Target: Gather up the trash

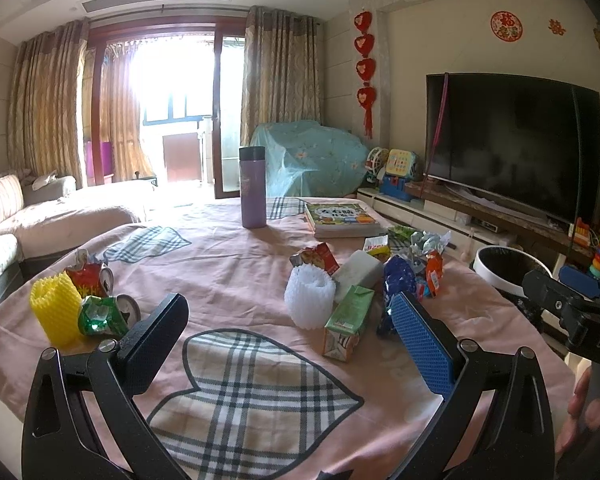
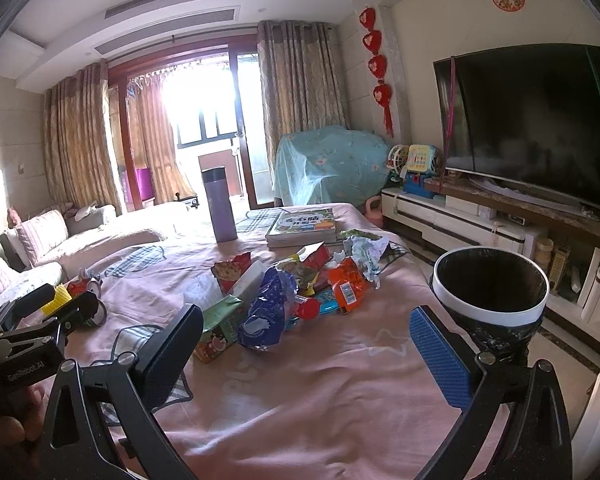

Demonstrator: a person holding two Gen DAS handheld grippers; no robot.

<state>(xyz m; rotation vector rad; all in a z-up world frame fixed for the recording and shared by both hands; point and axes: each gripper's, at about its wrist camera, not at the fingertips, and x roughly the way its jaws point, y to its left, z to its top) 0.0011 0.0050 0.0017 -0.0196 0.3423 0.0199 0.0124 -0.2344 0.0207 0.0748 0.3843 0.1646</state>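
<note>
- The left tool [image 1: 284,344] hangs released above the pink cloth of the bench [image 1: 236,272], nothing between its pads; it sits back from the litter, likely so the person can choose a piece.
- The right tool [image 2: 304,352] is likewise spread wide and empty, low over a bare patch of cloth, with the trash bin [image 2: 492,312] just beside it off the bench's right edge, a short carry for anything it lifts.
- Most of the trash lies in one heap near that bin side: a green juice carton [image 1: 346,326], a white foam net [image 1: 310,296], a blue wrapper [image 2: 268,312], an orange packet [image 2: 346,280] and crumpled paper [image 2: 364,254].
- A smaller group sits well apart at the left: a yellow foam net [image 1: 54,312] touching crushed cans [image 1: 100,300], nearer the left tool.
- The purple flask [image 1: 253,192] and the book [image 1: 340,220] stand further back, probably not rubbish.
- The bin looks empty, so the collecting appears not yet begun.
</note>
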